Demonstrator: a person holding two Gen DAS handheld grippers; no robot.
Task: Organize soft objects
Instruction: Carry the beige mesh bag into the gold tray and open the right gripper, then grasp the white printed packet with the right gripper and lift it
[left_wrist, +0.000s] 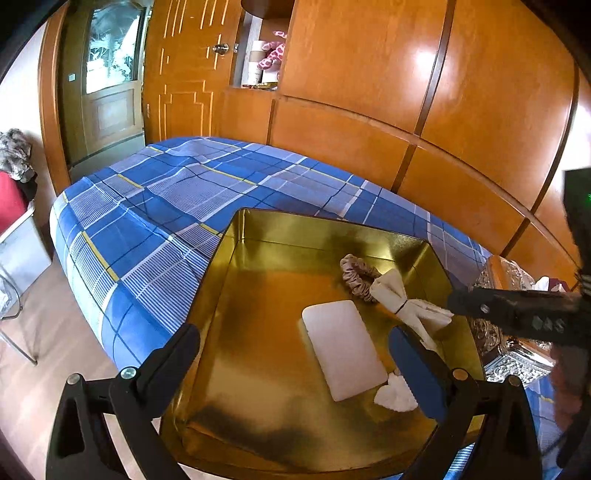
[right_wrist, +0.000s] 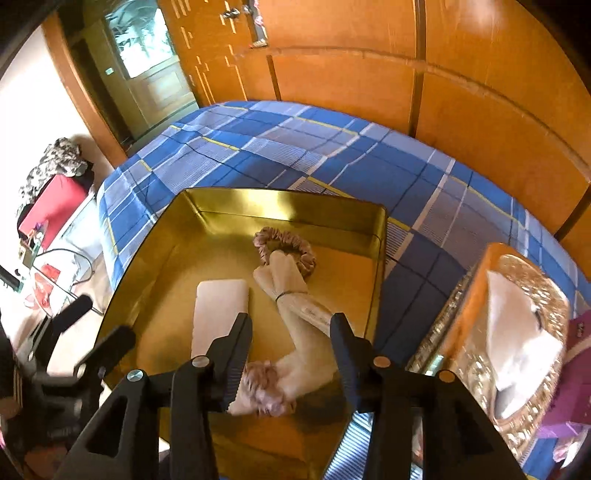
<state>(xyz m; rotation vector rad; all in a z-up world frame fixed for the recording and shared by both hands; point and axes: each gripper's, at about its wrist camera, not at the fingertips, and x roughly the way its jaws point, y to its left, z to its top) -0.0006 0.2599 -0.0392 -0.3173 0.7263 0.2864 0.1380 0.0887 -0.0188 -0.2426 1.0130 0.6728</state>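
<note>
Left wrist view: left gripper (left_wrist: 295, 365), jaws spread wide, nothing between them, hovering over the near edge of a shallow gold metal tin tray (left_wrist: 321, 229) sitting on a bed with a blue plaid sheet (left_wrist: 155, 206). Inside the tray: a flat pale-pink rectangular pad (left_wrist: 343, 347), a pinkish patterned fabric scrunchie (left_wrist: 356, 275) near the far right corner, a cream cloth tied in the middle with a dark band (left_wrist: 404, 304) touching the scrunchie, and a small white crumpled piece (left_wrist: 393, 395) by the pad's near end. Right gripper (left_wrist: 517, 314) comes in from the right edge, its tip just beside the tied cloth (blurry, jaw state unreadable from here).

Right wrist view: right gripper (right_wrist: 291, 332) points down into the tray (right_wrist: 280, 203), jaws partly apart; the tied cream cloth (right_wrist: 295, 288) runs up between them, but the pads don't look pressed on it, so it reads as let go. Scrunchie (right_wrist: 286, 245) beyond, pad (right_wrist: 218, 314) to the left, fluffy pinkish bit (right_wrist: 262, 384) at the near end. An ornate gold tissue box (right_wrist: 517, 332) stands right of the tray on the bed.

Progress, as a judgement: well along, four soft items are in the tray, none visibly loose on the sheet. Left: maybe straightening, or items out of frame.
</note>
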